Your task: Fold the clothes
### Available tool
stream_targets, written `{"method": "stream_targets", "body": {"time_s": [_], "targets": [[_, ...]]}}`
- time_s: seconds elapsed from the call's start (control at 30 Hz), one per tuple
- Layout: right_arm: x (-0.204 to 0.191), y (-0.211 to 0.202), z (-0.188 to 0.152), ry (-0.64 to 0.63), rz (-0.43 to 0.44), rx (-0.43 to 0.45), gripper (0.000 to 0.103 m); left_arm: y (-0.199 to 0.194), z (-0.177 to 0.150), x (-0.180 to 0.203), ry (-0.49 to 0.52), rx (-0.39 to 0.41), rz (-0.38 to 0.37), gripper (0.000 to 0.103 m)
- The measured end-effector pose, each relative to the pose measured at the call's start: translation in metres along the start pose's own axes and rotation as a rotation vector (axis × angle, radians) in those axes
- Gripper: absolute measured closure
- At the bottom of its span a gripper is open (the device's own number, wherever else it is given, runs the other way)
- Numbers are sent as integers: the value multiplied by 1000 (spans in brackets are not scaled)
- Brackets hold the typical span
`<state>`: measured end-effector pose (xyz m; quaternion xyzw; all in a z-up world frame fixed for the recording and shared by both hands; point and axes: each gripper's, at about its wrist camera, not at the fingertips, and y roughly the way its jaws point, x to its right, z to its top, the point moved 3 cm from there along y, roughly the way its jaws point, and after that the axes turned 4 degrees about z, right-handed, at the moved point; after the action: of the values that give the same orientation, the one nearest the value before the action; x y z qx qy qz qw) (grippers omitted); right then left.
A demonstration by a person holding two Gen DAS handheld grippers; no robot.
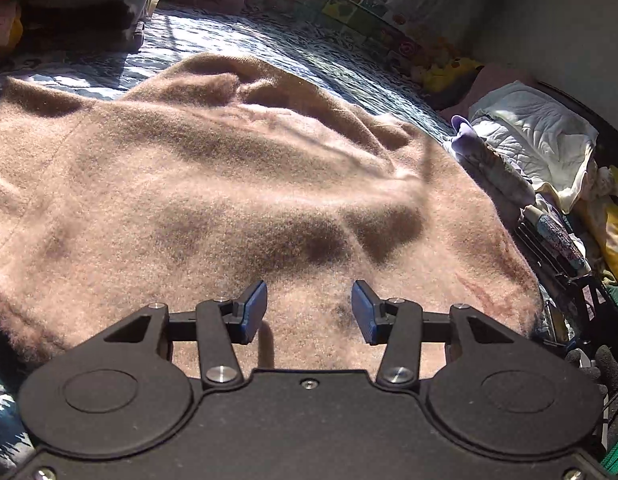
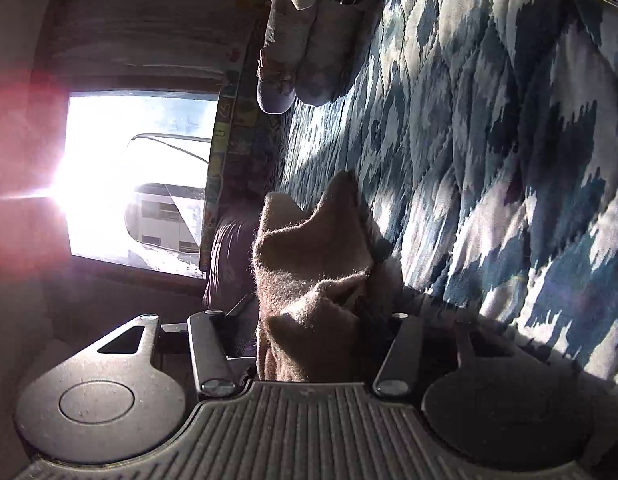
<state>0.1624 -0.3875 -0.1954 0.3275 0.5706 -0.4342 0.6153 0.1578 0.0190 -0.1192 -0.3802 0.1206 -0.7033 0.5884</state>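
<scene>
Our left gripper (image 1: 309,312) hovers with its blue pads (image 1: 253,312) spread apart, gripping nothing, just above the near hem of the brown fleece garment (image 1: 237,184), which spreads from its tips toward twelve o'clock across the blue-and-white quilt (image 1: 237,40). Our right gripper (image 2: 313,320) is clenched on a bunched fold of the same fleece (image 2: 309,248) (backlit, so we cannot make out the pads), which rises toward twelve o'clock. The quilt runs off at two o'clock, and a bright window (image 2: 137,176) glares at ten.

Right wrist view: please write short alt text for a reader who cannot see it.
The right gripper is shut on a bunched fold of fuzzy brown garment, beside a blue-and-white quilted bedspread. A sunlit window glares at the left.
</scene>
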Motion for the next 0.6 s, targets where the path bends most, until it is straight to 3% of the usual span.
{"method": "stream_targets", "body": {"time_s": [0.03,0.17,0.23,0.3,0.4,0.47,0.6], "targets": [[-7,0,-2,-57,1,-3,83,2,-2,-1,-4,-7,0,58],[-58,-21,-10,-478,-73,101,90,7,-5,-5,-14,-21,-6,58],[-77,-32,-18,-694,-112,109,90,8,-4,-6,-18,-24,-14,57],[-75,-35,-19,-728,-123,54,90,9,-2,-7,-24,-24,-19,57],[-61,-35,-7,-630,-180,29,83,12,1,-7,-47,-24,-32,55],[-48,-42,6,-483,-191,63,27,14,2,-4,-54,-24,-42,55],[-10,-49,19,-82,-39,37,23,18,3,2,-39,-24,-47,55]]}}
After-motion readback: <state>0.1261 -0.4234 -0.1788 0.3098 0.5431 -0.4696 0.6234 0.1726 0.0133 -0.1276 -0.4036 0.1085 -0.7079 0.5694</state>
